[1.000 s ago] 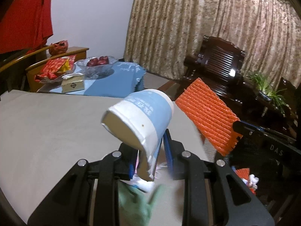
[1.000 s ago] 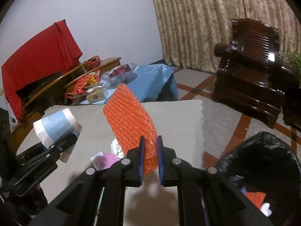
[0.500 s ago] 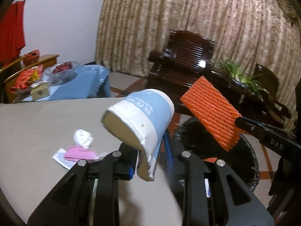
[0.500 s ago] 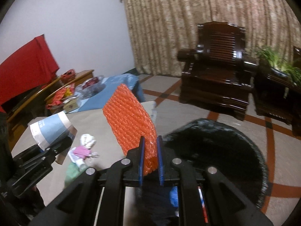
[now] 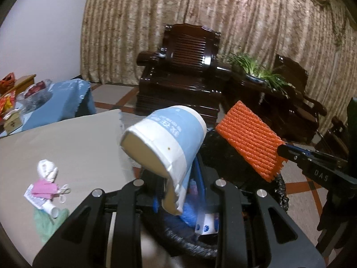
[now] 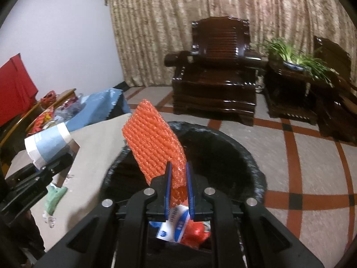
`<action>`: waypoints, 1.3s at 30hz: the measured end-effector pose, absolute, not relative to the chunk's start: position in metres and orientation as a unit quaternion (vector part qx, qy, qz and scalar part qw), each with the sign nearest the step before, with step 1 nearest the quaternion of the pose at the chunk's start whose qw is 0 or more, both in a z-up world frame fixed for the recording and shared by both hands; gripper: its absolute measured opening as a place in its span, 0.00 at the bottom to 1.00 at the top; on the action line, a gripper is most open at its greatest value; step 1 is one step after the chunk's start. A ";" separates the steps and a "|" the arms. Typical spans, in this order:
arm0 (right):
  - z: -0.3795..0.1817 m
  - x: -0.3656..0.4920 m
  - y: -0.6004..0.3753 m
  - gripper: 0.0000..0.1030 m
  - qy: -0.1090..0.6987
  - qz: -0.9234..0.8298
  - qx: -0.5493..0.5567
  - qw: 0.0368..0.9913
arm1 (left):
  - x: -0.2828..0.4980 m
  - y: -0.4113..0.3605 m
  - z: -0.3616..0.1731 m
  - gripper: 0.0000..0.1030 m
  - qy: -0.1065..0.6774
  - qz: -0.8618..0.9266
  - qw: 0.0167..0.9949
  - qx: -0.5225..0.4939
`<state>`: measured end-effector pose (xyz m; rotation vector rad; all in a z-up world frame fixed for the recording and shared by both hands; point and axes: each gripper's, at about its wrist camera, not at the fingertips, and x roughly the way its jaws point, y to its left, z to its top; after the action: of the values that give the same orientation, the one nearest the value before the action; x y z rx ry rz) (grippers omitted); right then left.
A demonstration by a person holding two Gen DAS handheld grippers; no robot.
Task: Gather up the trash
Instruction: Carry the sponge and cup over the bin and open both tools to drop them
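Curtains and a dark armchair (image 5: 183, 71) now fill the left wrist view. The left gripper (image 5: 178, 192) pinches a crushed paper cup (image 5: 165, 140) over the black-lined bin (image 5: 279, 187) — a second ago, over the table (image 5: 67, 143).

Right wrist view: the right gripper (image 6: 177, 178), nearly closed, clamps orange foam netting (image 6: 154, 143) — the bin has slid underneath.

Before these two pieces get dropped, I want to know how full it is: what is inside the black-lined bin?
Inside the bin: a white-and-blue packet, red netting and something blue. The gripper bodies hide the rest.
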<state>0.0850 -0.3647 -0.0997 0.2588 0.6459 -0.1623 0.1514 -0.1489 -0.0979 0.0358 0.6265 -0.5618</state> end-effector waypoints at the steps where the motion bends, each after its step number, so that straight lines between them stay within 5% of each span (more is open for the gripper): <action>1: -0.102 0.085 -0.368 0.12 0.318 -0.083 0.128 0.936 | 0.153 -0.155 -0.099 0.24 0.306 -0.277 0.911 0.017; 9: -0.118 0.093 -0.391 0.12 0.332 -0.107 0.135 0.927 | 0.173 -0.200 -0.120 0.26 0.327 -0.296 0.897 0.026; 12: -0.126 0.098 -0.402 0.17 0.341 -0.117 0.136 0.923 | 0.178 -0.208 -0.126 0.32 0.337 -0.301 0.892 0.031; 13: -0.128 0.098 -0.404 0.19 0.342 -0.119 0.137 0.922 | 0.180 -0.210 -0.128 0.44 0.339 -0.305 0.890 0.029; 14: -0.129 0.098 -0.407 0.26 0.341 -0.121 0.137 0.922 | 0.180 -0.210 -0.129 0.55 0.340 -0.309 0.888 0.026; 18: -0.129 0.094 -0.409 0.55 0.336 -0.135 0.128 0.924 | 0.178 -0.206 -0.128 0.68 0.335 -0.313 0.889 0.020; 20: -0.128 0.091 -0.410 0.77 0.332 -0.139 0.125 0.925 | 0.177 -0.204 -0.125 0.71 0.333 -0.310 0.890 0.020; 23: -0.121 0.083 -0.405 0.95 0.311 -0.138 0.121 0.933 | 0.175 -0.190 -0.118 0.82 0.327 -0.299 0.896 0.016; 39: -0.081 0.092 -0.310 0.94 0.272 -0.030 0.099 0.957 | 0.137 -0.047 -0.078 0.90 0.290 -0.157 0.944 -0.011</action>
<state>0.0916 -0.3097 -0.0810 0.2019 0.5521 -0.0616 0.1371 -0.0472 -0.0784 -0.0222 0.5918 -0.3206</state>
